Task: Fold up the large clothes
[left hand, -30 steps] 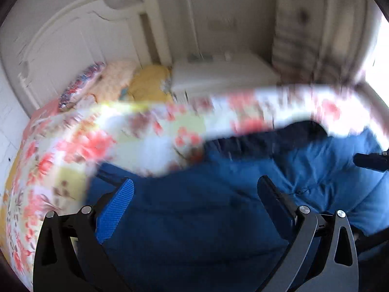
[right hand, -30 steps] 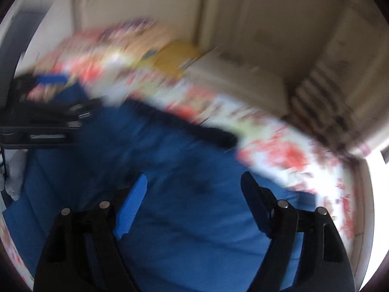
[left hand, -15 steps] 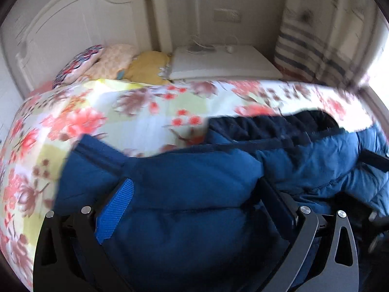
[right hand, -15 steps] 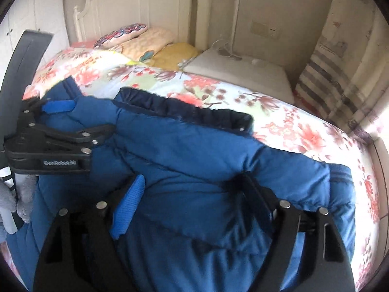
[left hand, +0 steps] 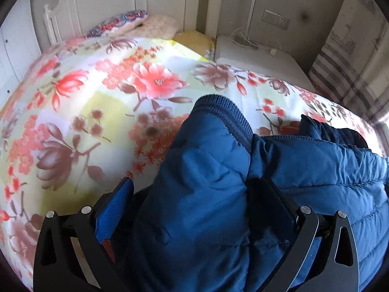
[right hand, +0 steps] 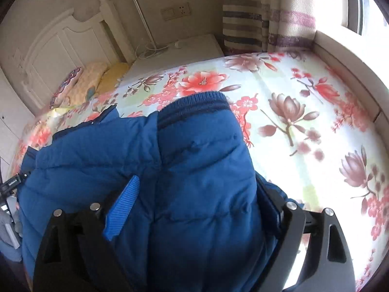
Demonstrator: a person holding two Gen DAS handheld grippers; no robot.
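Note:
A blue padded jacket (left hand: 304, 168) lies on the floral bedspread (left hand: 97, 102). In the left wrist view a sleeve with a dark ribbed cuff (left hand: 226, 114) runs between the fingers of my left gripper (left hand: 194, 194), whose jaws stand wide with the padding bulging between them. In the right wrist view the jacket (right hand: 97, 155) spreads to the left, and the other sleeve with its ribbed cuff (right hand: 197, 102) fills my right gripper (right hand: 194, 194) the same way. Whether the pads press the fabric is hidden.
A white headboard (right hand: 60, 48) and pillows (right hand: 82, 82) stand at the bed's far end. A white bedside cabinet (left hand: 257, 58) with cables sits beside it, striped curtains (right hand: 255, 12) and a window ledge (right hand: 340, 48) on the right. The other gripper's body (right hand: 12, 185) shows at the left edge.
Both grippers have swung apart toward the jacket's sides. Each now has a sleeve with its cuff between its fingers, where before they faced the jacket's body.

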